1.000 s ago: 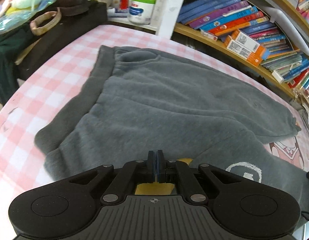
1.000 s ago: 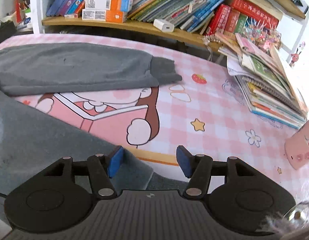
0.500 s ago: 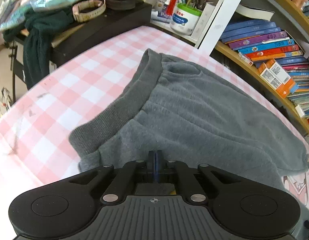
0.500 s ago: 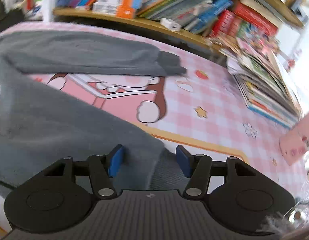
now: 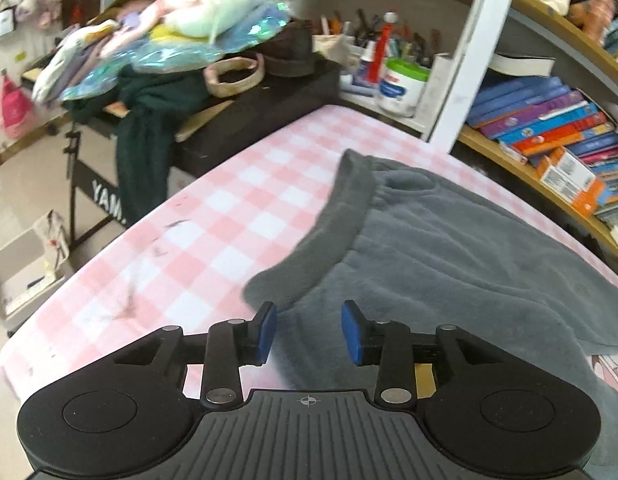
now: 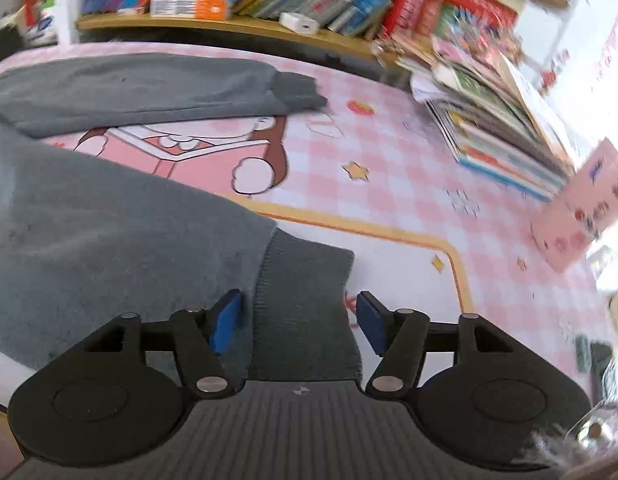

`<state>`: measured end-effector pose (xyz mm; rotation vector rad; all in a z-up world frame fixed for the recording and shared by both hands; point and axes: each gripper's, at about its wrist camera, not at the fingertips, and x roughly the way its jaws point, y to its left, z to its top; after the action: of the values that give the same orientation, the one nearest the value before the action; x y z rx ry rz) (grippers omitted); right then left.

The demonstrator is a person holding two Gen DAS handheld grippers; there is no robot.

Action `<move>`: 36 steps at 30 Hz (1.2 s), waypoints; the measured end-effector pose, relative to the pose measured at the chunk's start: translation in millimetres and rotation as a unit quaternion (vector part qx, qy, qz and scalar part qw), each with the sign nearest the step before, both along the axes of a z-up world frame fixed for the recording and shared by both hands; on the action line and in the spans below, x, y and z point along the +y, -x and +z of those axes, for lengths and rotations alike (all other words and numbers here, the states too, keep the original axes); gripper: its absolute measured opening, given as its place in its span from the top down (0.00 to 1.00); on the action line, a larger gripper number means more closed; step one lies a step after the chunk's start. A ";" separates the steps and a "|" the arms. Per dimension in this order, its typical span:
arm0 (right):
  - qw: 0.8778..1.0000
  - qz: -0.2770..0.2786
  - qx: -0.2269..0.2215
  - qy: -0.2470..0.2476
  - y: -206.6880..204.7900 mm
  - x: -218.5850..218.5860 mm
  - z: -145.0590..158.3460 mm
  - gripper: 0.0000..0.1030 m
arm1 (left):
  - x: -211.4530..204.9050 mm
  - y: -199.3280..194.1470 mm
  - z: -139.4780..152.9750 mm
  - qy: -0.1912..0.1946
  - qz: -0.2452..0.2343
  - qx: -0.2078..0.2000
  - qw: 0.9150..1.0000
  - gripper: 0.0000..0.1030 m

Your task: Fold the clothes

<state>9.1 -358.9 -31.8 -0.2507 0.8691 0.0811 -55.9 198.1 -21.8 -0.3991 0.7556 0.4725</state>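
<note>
Since a second ago, left gripper [image 5: 307, 332] has parted, empty, beside the waistband [image 5: 309, 256]; right gripper [image 6: 295, 322], spread, straddles the cuff [image 6: 305, 300], best pinched squarely.

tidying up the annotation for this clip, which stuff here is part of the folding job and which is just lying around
Part of the job:
- grey sweatshirt
- its ribbed cuff
- left gripper, open
- right gripper, open
- pink checked tablecloth

Just lying about:
- shelf books
- stack of magazines
- white tub
- dark green garment
- white charger
</note>
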 end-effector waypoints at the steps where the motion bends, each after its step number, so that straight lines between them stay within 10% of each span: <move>1: 1.000 0.003 -0.004 -0.003 1.8 1.3 2.1 0.43 | 0.9 1.3 -0.1 -0.002 0.004 0.001 1.000 0.52; 24: 1.000 0.011 0.009 0.009 13.0 20.3 -3.9 0.40 | 30.4 0.4 -21.5 0.080 0.075 -0.004 0.994 0.55; 31: 1.000 0.007 0.012 0.009 13.2 19.9 -3.4 0.39 | 47.3 7.5 -24.8 0.196 0.091 -0.071 0.974 0.89; 36: 1.000 0.004 0.015 0.003 14.6 20.4 -3.2 0.37 | 42.8 8.2 -3.3 0.134 0.078 -0.070 0.985 0.89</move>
<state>-5.4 -338.4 -35.0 -0.2602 0.8975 0.0896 -64.1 240.9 -25.1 -0.7401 0.6556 0.4842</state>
